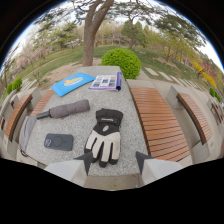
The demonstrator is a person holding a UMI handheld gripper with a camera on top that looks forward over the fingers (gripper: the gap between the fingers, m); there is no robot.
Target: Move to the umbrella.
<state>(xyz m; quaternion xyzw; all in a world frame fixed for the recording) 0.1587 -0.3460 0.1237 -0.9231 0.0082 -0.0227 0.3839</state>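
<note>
Umbrella: the folded grey umbrella (65, 109) lies on its side on the stone table (127, 107), beyond the gripper's left finger and well off to that side, its dark handle end pointing away from the glove.
Gripper: the gripper (113, 162) hangs over the near edge of the table with its two fingers spread wide and nothing between them; it grips nothing.
Glove: a black and pale glove (105, 137) lies flat just ahead of the fingers, its fingertips pointing back toward the gap between them, so it sits nearer the jaws than the umbrella does.
Phone: a dark phone (58, 142) rests face down, beyond the left finger and nearer than the umbrella.
Far items: a blue booklet (72, 83) and an open magazine (106, 82) lie well beyond the fingers at the table's far end, apart from the umbrella.
Seats: a wooden slatted bench (157, 122) runs alongside the table on the right finger's side; a round green bush (121, 61) stands past the far end.
Why so placed: the things look spread apart with bare stone between them, probably so that each can be approached singly.
Step in hand: the approach looks barely begun; the jaws face the glove, so the move likely calls for a swing toward the left finger's side and forward.
</note>
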